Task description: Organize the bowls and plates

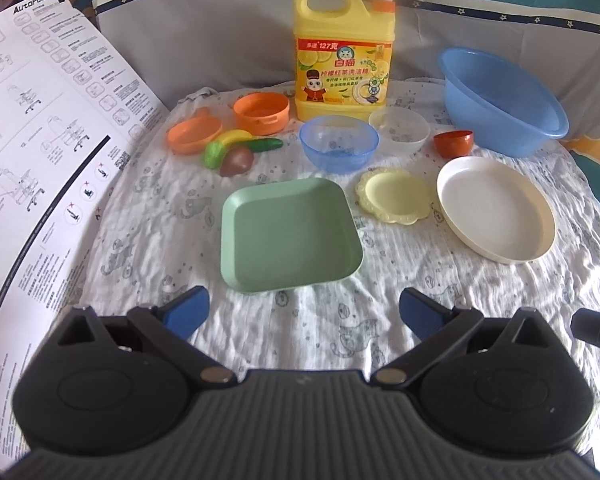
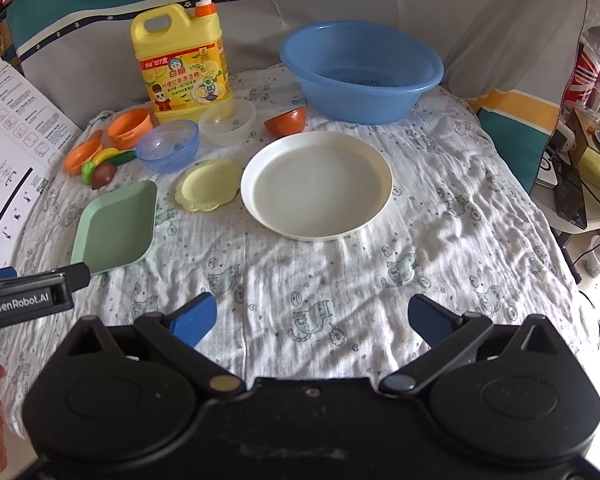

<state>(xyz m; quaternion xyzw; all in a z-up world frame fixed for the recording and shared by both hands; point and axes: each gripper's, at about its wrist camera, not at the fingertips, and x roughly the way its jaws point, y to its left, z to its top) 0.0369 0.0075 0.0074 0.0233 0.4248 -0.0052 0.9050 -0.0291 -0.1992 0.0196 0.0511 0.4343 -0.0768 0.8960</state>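
Note:
A green square plate (image 1: 290,234) (image 2: 116,226) lies just beyond my open, empty left gripper (image 1: 304,310). To its right lie a small yellow scalloped plate (image 1: 394,196) (image 2: 208,186) and a large white round plate (image 1: 496,208) (image 2: 316,184). Behind them stand a blue clear bowl (image 1: 339,143) (image 2: 167,146), a clear bowl (image 1: 400,130) (image 2: 228,121) and a small red-brown bowl (image 1: 453,143) (image 2: 286,121). My right gripper (image 2: 312,316) is open and empty, above the cloth in front of the white plate. The left gripper also shows in the right wrist view (image 2: 32,286).
A large blue basin (image 1: 500,100) (image 2: 360,72) stands at the back right. A yellow detergent jug (image 1: 344,52) (image 2: 182,64), orange toy pots (image 1: 262,113) and toy fruit (image 1: 236,152) are at the back left. A printed instruction sheet (image 1: 40,140) rises on the left. Clutter lies off the right edge (image 2: 580,168).

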